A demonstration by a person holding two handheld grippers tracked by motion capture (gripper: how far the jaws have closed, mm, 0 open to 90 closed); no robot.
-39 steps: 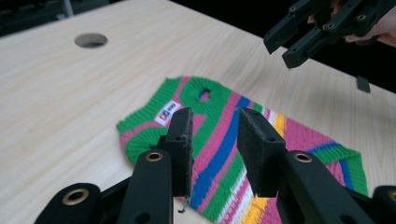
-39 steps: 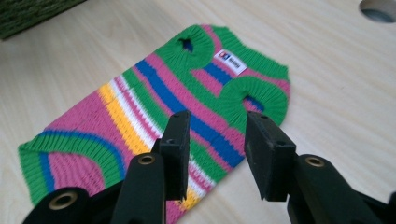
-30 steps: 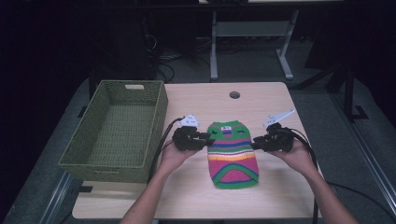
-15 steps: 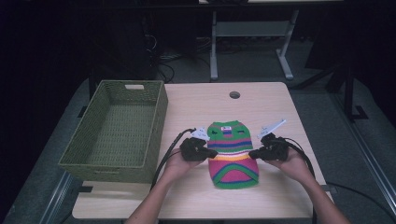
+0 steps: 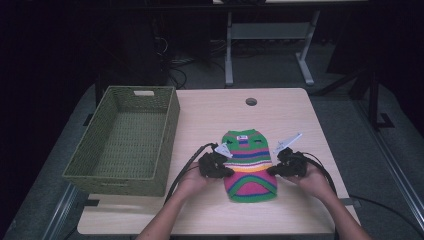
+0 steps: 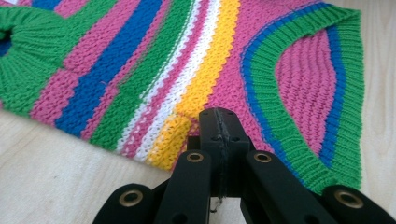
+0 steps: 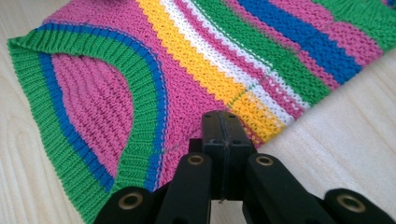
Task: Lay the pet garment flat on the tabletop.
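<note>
High view: striped sweater (image 5: 249, 165) lies lengthwise, neck away; both jaws apparently pinch its side edges.

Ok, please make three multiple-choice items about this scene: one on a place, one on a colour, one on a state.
1. Where is the woven basket relative to the striped knit garment?
A. At its left
B. At its right
C. On top of it

2. What colour is the ribbed edge of the garment?
A. Orange
B. Green
C. Black

3. How do the jaws of the left gripper stand?
A. Wide open
B. Shut at the garment's side edge
C. Shut on the basket rim

Answers: A, the high view shows the basket at the left; B, green ribbing borders it; C is wrong, B, the jaws meet at the knit's edge.
</note>
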